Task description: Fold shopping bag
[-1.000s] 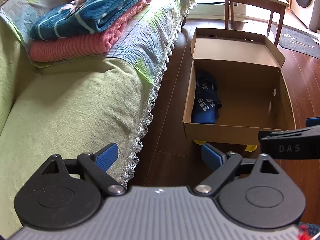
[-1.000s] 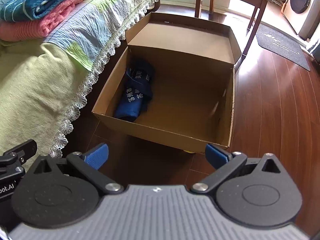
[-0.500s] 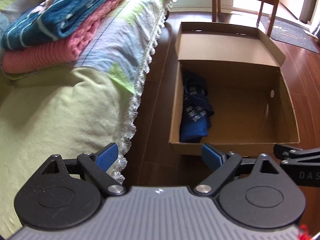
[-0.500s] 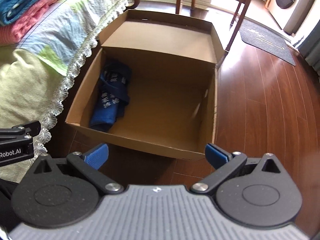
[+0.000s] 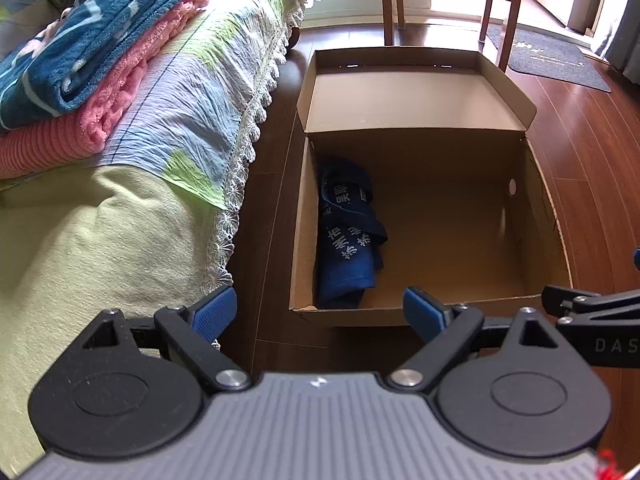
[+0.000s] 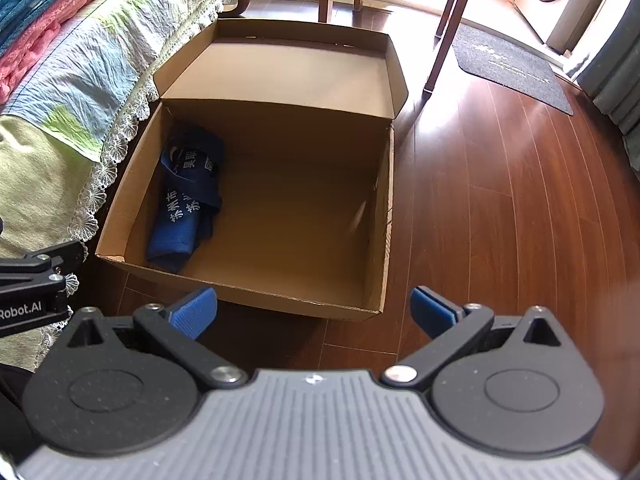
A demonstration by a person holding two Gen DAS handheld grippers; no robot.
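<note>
1. Left wrist view: the blue shopping bag (image 5: 349, 236), printed with white characters, lies as a compact bundle inside the open cardboard box (image 5: 544, 208), against its left wall, straps wrapped over it. The left gripper (image 5: 320, 309) hangs above the box's near edge, fingers spread wide and holding nothing. The sofa (image 5: 100, 232) with stacked blankets (image 5: 92, 60) sits to the left.

2. Right wrist view: the same bag (image 6: 188, 204) rests bundled in the box (image 6: 384, 216); the right gripper (image 6: 314, 306) is likewise spread and empty, short of the box.

3. Judgement: the bundle fits either a folded bag stowed away, or one waiting to be lifted out and folded neater.
</note>
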